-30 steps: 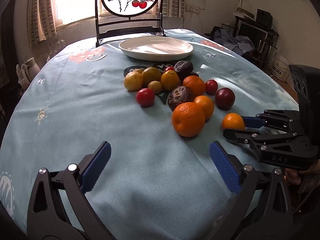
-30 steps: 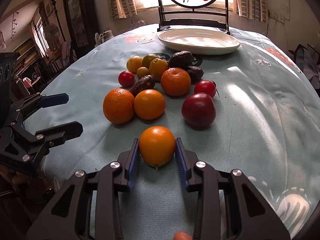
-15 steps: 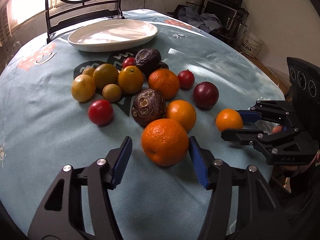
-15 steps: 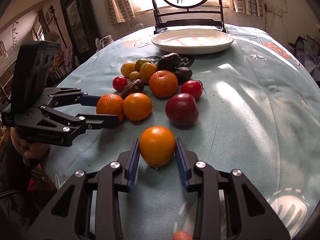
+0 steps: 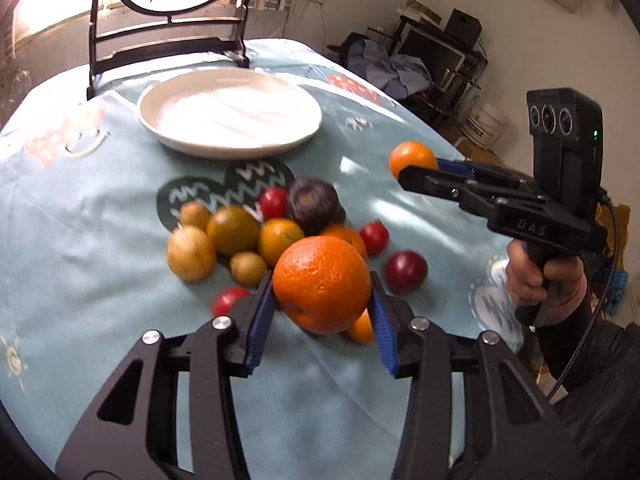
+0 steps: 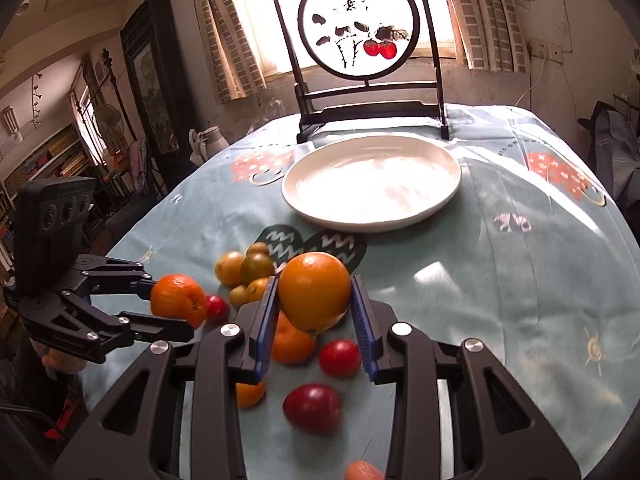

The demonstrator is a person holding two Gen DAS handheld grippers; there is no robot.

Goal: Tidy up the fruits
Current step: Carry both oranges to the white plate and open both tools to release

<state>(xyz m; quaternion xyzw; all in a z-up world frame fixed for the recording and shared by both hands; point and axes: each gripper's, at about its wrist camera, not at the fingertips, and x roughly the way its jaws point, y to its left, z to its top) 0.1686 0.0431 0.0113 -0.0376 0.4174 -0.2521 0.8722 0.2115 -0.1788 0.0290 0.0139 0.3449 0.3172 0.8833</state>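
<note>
Our left jaws are closing on a large orange (image 5: 322,282), the right jaws hold a smaller orange (image 6: 314,290), both above the table (image 6: 520,288). Firm, round, slippery: we grip mid-width. The plate (image 6: 448,196) waits beyond.

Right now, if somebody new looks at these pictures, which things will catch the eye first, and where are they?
First, two oranges held above the table: the large orange between the blue pads of the left tongs, whose jaws are closing on it, and the smaller orange clamped in the right tongs. Behind them lies the empty white plate, at the table's far side. Between plate and tongs sits a heap of mixed fruit on the blue tablecloth.
</note>
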